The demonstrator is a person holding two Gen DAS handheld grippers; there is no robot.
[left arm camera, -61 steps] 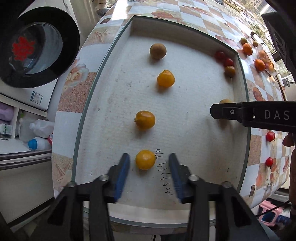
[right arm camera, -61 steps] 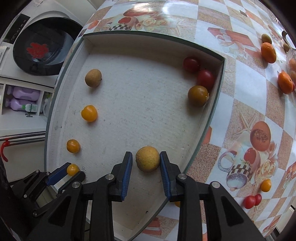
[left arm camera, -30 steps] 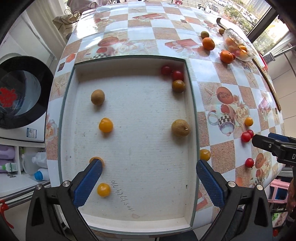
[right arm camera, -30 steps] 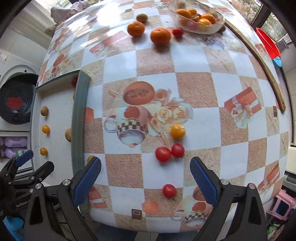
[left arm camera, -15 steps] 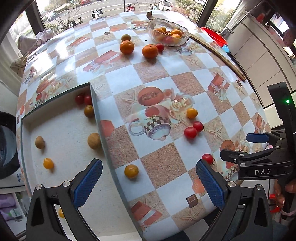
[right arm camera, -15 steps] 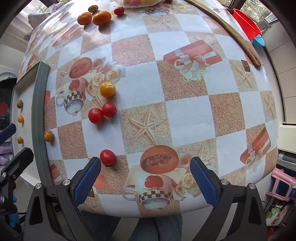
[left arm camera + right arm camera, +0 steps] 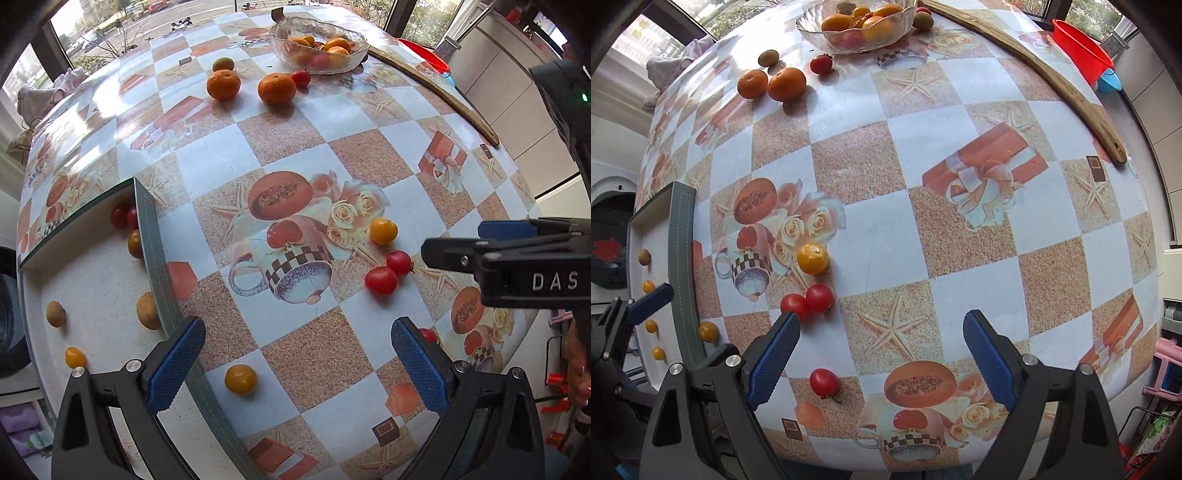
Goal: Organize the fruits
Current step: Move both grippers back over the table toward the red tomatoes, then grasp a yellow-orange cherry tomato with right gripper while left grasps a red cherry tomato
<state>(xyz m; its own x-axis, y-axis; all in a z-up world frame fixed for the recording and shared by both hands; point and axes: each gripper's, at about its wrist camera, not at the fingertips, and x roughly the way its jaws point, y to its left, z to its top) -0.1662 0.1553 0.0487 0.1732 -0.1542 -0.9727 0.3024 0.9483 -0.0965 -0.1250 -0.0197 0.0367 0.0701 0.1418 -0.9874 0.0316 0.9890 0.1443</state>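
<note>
Both views have swung from tray (image 7: 147, 236) to bench (image 7: 979, 258); each hand-held gripper, left (image 7: 297, 365) and right (image 7: 881, 360), gapes empty. I'd centre the lower-frame red tomato (image 7: 823, 382) before closing.

Bright daylight, heavy fisheye bend in both views.

Sun pours in from the windows (image 7: 110, 33) at the far end, and there's a white glare streak washing out the glossy surface (image 7: 92, 110) at its far left. Soft, short shadows fall toward the camera under the mandarins (image 7: 786, 83) and the glass bowl (image 7: 857, 22). Focus is crisp across the middle, prints and fruit all sharp. At the edges, straight lines bow hard, the surface bulges like a dome, and black vignette fills the corners. The near tool arms sit dark, slightly soft.
</note>
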